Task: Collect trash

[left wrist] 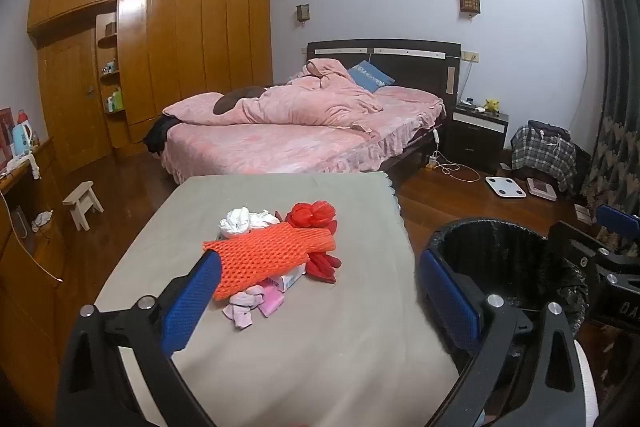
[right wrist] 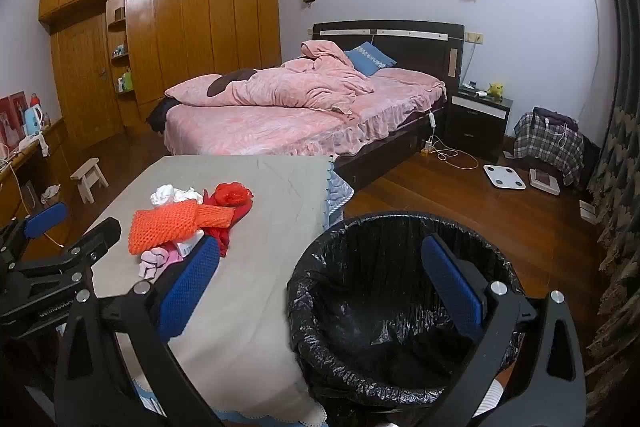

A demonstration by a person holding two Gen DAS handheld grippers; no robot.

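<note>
A heap of trash lies on the grey-covered table (left wrist: 340,327): orange foam netting (left wrist: 264,255) (right wrist: 172,227), a crumpled red bag (left wrist: 314,215) (right wrist: 232,193), white tissue (left wrist: 244,221) (right wrist: 172,195), pink scraps (left wrist: 256,305) (right wrist: 154,261) and a small white box (left wrist: 288,279). A bin lined with a black bag (right wrist: 400,307) (left wrist: 500,259) stands at the table's right. My left gripper (left wrist: 320,263) hovers open before the heap, touching nothing. My right gripper (right wrist: 320,251) hangs open over the bin's near rim, with nothing between its fingers.
Behind the table is a bed (left wrist: 304,131) with pink bedding. A wooden wardrobe (left wrist: 160,59) fills the left wall, a small stool (left wrist: 82,203) stands on the floor at left, and a scale (right wrist: 504,177) and plaid bag (right wrist: 548,147) lie at right.
</note>
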